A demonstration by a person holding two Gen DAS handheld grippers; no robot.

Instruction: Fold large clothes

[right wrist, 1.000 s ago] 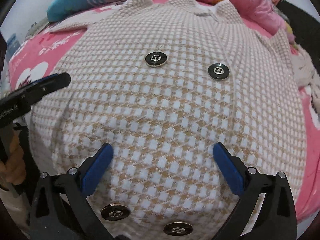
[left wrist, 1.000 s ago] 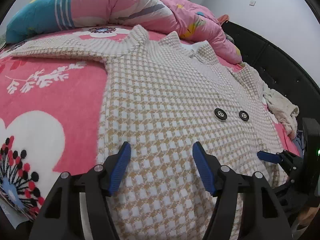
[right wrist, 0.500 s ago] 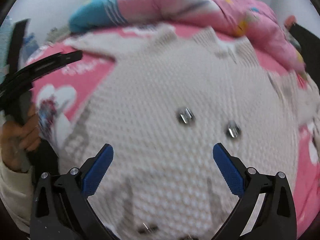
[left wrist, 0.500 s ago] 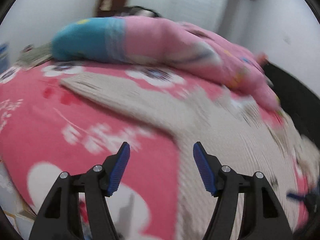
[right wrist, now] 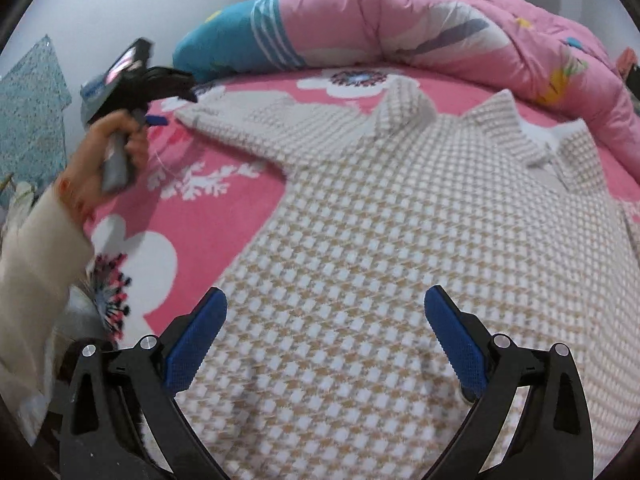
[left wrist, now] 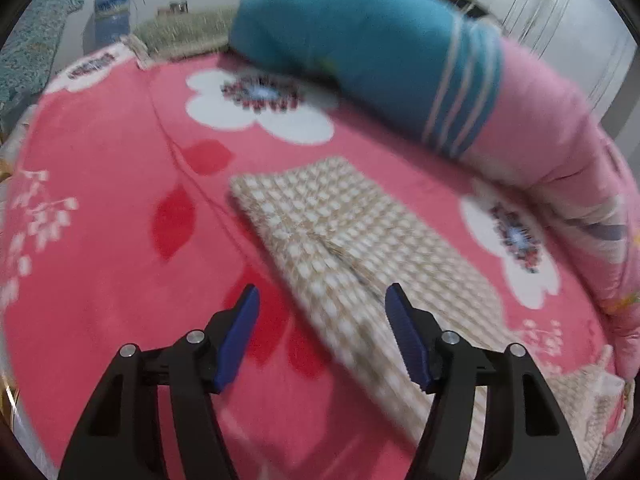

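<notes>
A beige and white houndstooth coat (right wrist: 380, 240) lies spread flat on a pink flowered bed cover (right wrist: 224, 208). Its left sleeve (left wrist: 340, 232) stretches out over the cover, cuff end far from me. My left gripper (left wrist: 322, 332) is open and empty, hovering just short of that sleeve, with the sleeve's lower part between its fingers. It also shows in the right wrist view (right wrist: 154, 120), held by a hand near the sleeve's cuff. My right gripper (right wrist: 324, 340) is open and empty above the coat's body.
A rolled pink and blue quilt (right wrist: 400, 32) lies along the far side of the bed, also in the left wrist view (left wrist: 420, 64). A blue patterned object (right wrist: 28, 120) stands at the left beyond the bed edge.
My left gripper has swung left from the coat's hem to the outstretched sleeve. My right gripper has pulled back and up, so the buttons have dropped out of view.
</notes>
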